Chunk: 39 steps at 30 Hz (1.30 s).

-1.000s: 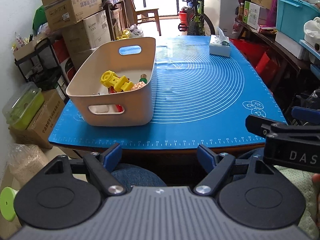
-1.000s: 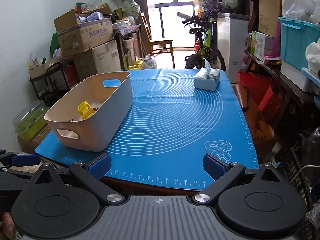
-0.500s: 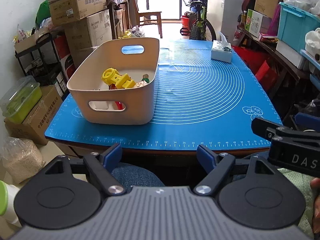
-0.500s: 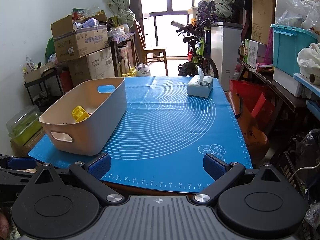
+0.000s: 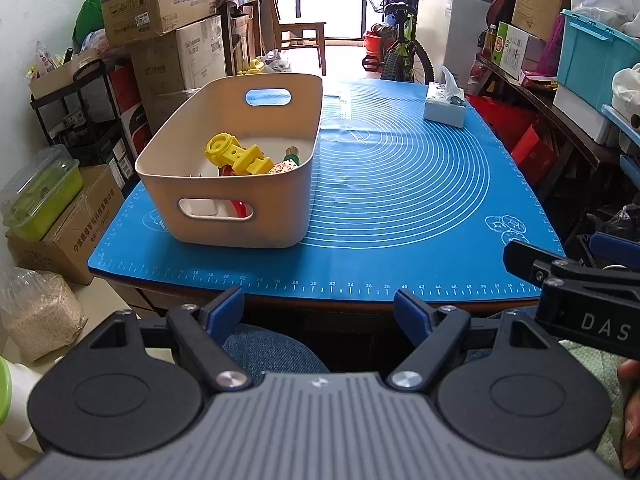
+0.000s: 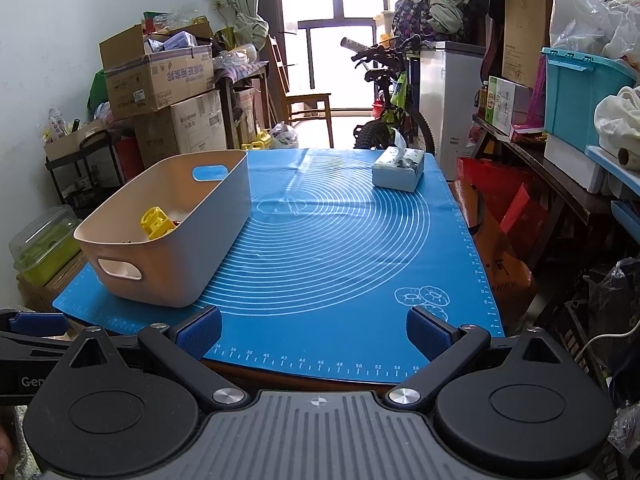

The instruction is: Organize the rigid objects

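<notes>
While both tools wait low at the near edge, most of the tidying looks done. At about ten o'clock on the counter sits the tan bin (image 5: 236,184), and the toys are inside it: a yellow toy (image 5: 236,156) on top, with a red piece and a small speckled piece beside it. I see no loose toys left on the blue mat (image 5: 400,200), so maybe nothing is left to pick up. At about one o'clock, far back, a tissue box (image 5: 445,106) rests on the mat. The left hand-held gripper (image 5: 320,310) is spread wide and holds nothing. The right hand-held gripper (image 6: 314,330) is wide too, and empty. Around the counter the room is crowded: cardboard boxes at the left, a bicycle (image 6: 394,104) by the bright door, and shelves with bins at the right.
</notes>
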Motion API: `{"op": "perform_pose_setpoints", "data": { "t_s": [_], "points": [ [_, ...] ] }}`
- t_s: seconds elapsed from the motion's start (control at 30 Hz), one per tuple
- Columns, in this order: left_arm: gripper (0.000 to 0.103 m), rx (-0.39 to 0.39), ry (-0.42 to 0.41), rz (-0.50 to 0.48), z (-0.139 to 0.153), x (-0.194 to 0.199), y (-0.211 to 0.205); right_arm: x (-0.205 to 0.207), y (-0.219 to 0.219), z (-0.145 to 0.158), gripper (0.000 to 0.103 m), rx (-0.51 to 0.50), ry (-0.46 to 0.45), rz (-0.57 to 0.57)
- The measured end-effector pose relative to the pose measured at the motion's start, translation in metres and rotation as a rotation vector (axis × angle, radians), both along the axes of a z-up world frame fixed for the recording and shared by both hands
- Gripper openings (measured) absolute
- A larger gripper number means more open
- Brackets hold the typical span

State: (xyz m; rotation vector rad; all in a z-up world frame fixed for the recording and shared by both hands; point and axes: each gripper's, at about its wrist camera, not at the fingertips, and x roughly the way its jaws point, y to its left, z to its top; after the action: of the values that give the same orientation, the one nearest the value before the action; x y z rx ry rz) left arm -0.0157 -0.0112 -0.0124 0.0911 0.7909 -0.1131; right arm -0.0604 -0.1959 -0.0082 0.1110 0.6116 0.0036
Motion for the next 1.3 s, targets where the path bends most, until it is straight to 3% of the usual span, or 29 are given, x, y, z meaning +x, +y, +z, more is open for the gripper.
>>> {"op": "perform_pose_setpoints", "data": {
  "t_s": [1.3],
  "points": [
    [0.082,-0.011,-0.003,0.006,0.0019,0.0005,0.0026,0.0,-0.0012,-0.0014,0.098,0.0,-0.002,-0.004]
  ]
}}
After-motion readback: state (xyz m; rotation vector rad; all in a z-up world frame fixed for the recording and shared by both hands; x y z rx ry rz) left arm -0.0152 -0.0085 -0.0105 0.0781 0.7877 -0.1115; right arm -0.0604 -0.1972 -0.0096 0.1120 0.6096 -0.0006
